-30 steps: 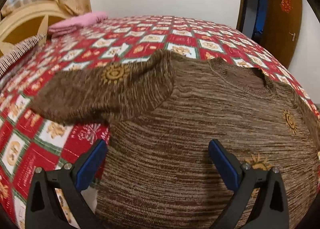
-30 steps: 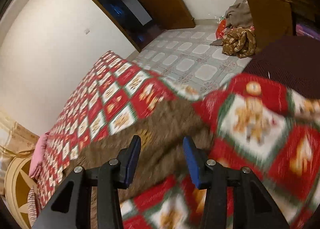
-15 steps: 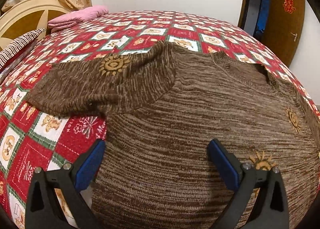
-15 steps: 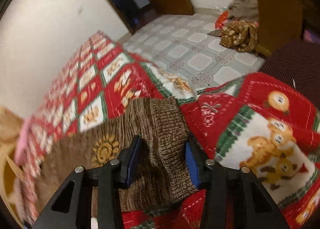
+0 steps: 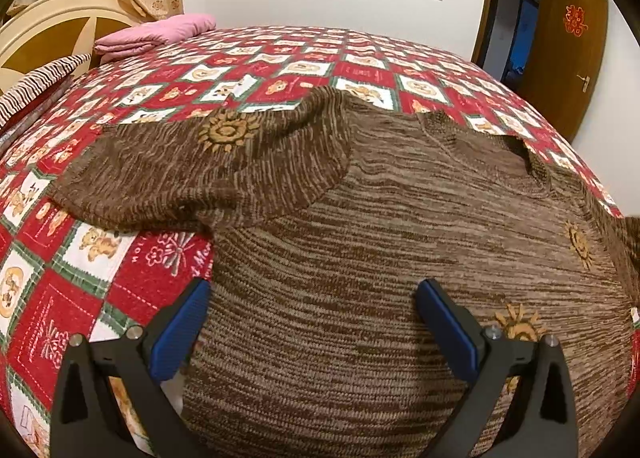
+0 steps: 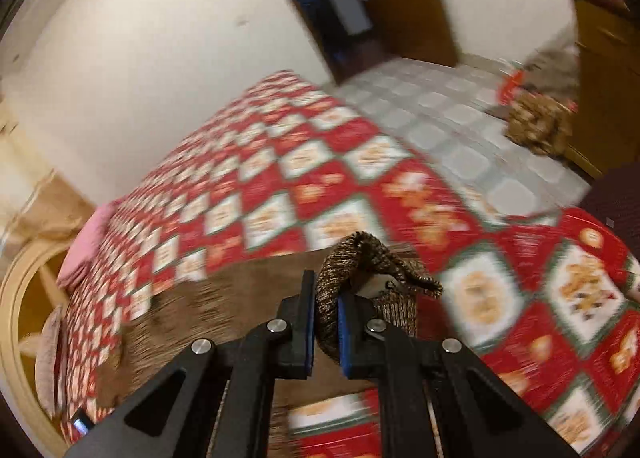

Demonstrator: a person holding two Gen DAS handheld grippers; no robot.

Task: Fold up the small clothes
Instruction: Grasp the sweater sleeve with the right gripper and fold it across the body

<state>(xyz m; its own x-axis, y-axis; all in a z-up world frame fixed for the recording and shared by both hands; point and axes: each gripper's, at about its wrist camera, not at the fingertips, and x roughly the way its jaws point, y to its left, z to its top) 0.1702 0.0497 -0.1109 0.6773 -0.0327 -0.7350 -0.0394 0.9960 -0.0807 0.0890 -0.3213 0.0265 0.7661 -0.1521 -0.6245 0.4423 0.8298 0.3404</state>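
While the brown knit sweater (image 5: 400,258) lies spread flat on the bed (image 5: 280,69), its left sleeve (image 5: 192,173) is stretched out over the red patchwork cover, and the left tongs (image 5: 312,322) hover above the lower body of the garment with their jaws spread wide and nothing between them. Nothing weighs the body down there, so a pull from the other side could drag the whole sweater across the cover and skew the fold. Further right, the right tongs (image 6: 324,322) have just been closing and now pinch a bunched end of the knit, probably the other sleeve's cuff (image 6: 360,258), lifted clear of the bed. The bite looks shallow and lumpy; the loose knit could slip out mid-carry, or stretch if tugged hard.
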